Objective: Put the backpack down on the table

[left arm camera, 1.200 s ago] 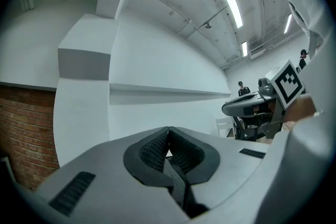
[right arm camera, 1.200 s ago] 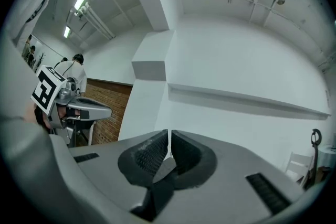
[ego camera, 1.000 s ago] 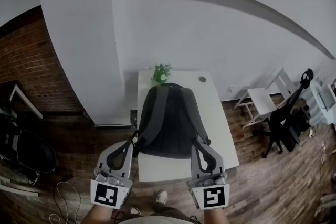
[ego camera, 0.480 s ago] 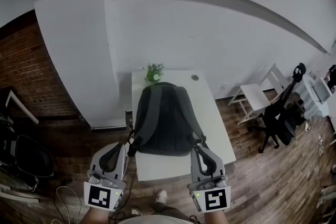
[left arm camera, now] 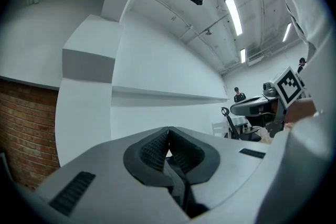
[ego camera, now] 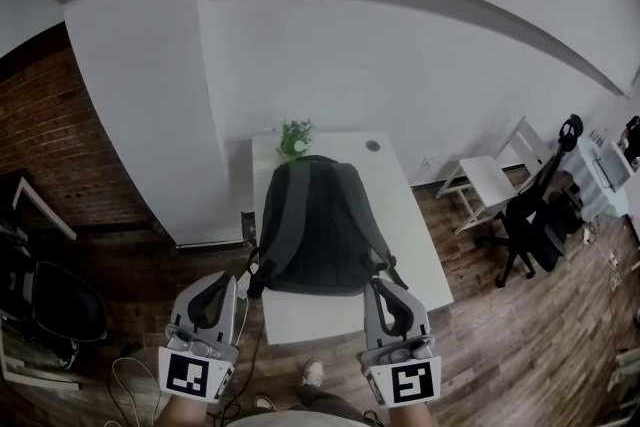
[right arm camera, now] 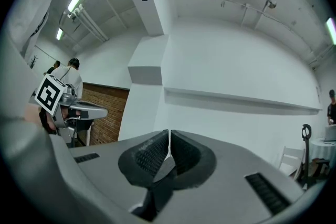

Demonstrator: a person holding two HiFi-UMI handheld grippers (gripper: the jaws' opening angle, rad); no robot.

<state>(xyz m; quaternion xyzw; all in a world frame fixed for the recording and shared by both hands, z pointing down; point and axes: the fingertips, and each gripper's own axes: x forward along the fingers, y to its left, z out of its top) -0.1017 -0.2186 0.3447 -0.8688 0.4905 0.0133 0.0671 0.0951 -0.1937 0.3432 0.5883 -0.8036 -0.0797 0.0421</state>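
A dark grey backpack (ego camera: 318,230) lies flat on the white table (ego camera: 420,245), straps up, its top toward the far wall. My left gripper (ego camera: 236,277) sits at its near left corner and my right gripper (ego camera: 376,281) at its near right corner, both beside the strap ends. I cannot tell whether they touch the straps. In the left gripper view the left gripper (left arm camera: 168,132) has its ribbed pads (left arm camera: 152,149) pressed together. The right gripper (right arm camera: 169,137) is also shut, with nothing showing between its pads. Neither gripper view shows the backpack.
A small potted plant (ego camera: 294,137) and a small round object (ego camera: 373,146) stand at the table's far end by the white wall. A white chair (ego camera: 487,181) and a black office chair (ego camera: 530,225) are to the right. There is brick wall at the left and wooden floor all round.
The head view has shifted slightly. The backpack stays flat on the table and both grippers remain shut at its near corners.
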